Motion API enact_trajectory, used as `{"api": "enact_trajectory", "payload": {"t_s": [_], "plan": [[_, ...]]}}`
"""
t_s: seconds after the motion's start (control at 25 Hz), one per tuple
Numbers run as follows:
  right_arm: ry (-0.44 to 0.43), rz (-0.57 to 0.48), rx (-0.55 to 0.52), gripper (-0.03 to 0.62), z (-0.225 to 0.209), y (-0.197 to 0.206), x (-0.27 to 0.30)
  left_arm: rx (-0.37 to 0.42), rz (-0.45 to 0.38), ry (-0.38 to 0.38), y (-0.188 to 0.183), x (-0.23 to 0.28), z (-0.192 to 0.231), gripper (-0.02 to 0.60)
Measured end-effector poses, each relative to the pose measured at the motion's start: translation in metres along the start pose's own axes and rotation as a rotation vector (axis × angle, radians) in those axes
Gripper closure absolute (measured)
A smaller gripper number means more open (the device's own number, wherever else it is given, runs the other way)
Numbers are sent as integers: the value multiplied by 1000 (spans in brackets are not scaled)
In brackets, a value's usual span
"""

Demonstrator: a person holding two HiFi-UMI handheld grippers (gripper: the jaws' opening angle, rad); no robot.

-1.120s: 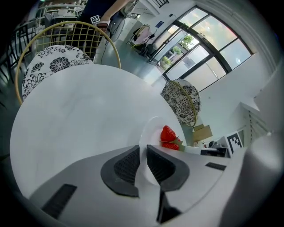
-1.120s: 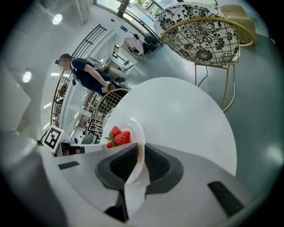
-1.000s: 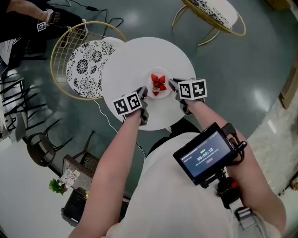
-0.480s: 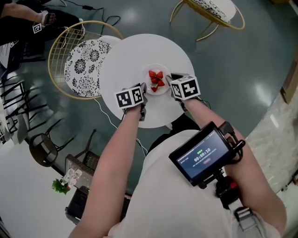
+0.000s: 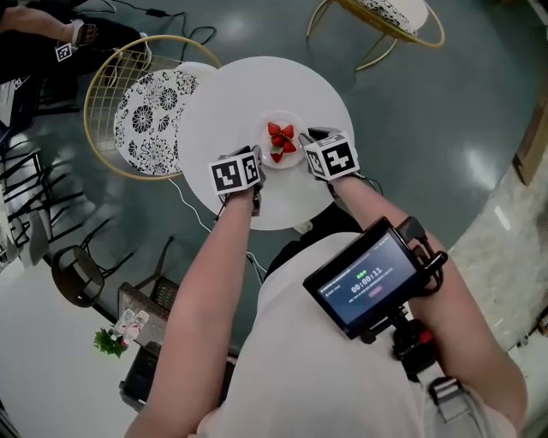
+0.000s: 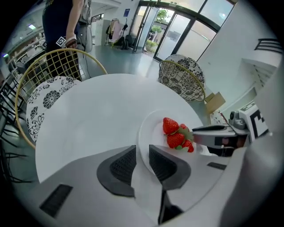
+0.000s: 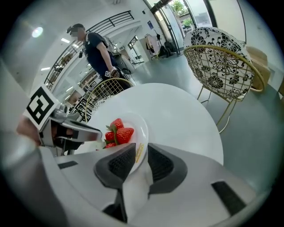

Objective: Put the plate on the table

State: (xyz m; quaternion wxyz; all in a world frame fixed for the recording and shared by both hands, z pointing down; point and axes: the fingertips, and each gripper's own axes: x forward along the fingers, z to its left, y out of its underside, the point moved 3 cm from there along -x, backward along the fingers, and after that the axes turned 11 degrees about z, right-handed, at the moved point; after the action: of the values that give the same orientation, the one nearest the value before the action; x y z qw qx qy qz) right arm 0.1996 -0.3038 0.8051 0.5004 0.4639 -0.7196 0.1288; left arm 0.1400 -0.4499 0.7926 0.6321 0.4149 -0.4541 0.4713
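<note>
One small white round plate [image 5: 294,122], carrying a few red strawberries [image 5: 278,141], is over the middle of the white round table [image 5: 223,103], a shade toward 3 o'clock. I can't tell whether its base is resting on the top; no gap shows under it. Left gripper [image 6: 142,162] is clenched on the plate rim [image 6: 146,133] at the plate's 8 o'clock. Right gripper [image 7: 141,162] pinches the opposite rim [image 7: 141,133] at about 4 o'clock, so both are grasping the plate. Over the last second the plate has held nearly the same spot relative to the table, and both grips have stayed on. The marker cubes look very slightly smaller, which would fit a lowering. Likely reading: carry is finished and set-down is in hand, with release of both jaws still to come. Gold wire chair with patterned black-and-white cushion [image 5: 141,111] stands at the table's 9 o'clock, and a second like it [image 5: 394,17] at 1 o'clock.
</note>
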Motion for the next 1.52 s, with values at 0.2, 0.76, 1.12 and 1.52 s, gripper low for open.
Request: {"api": "enact_trajectory", "payload": {"t_s": [0.2, 0.76, 1.12, 1.52], "plan": [[27, -32, -12, 531, -1, 2, -7, -8, -50, 2, 8, -12, 5, 511], [7, -131, 56, 589, 30, 40, -62, 30, -154, 148, 82, -68, -10, 514], [-58, -164, 47, 589, 53, 57, -70, 73, -228, 199, 100, -81, -5, 575], [-122, -260, 40, 589, 121, 117, -129, 195, -420, 323, 172, -156, -27, 575]]}}
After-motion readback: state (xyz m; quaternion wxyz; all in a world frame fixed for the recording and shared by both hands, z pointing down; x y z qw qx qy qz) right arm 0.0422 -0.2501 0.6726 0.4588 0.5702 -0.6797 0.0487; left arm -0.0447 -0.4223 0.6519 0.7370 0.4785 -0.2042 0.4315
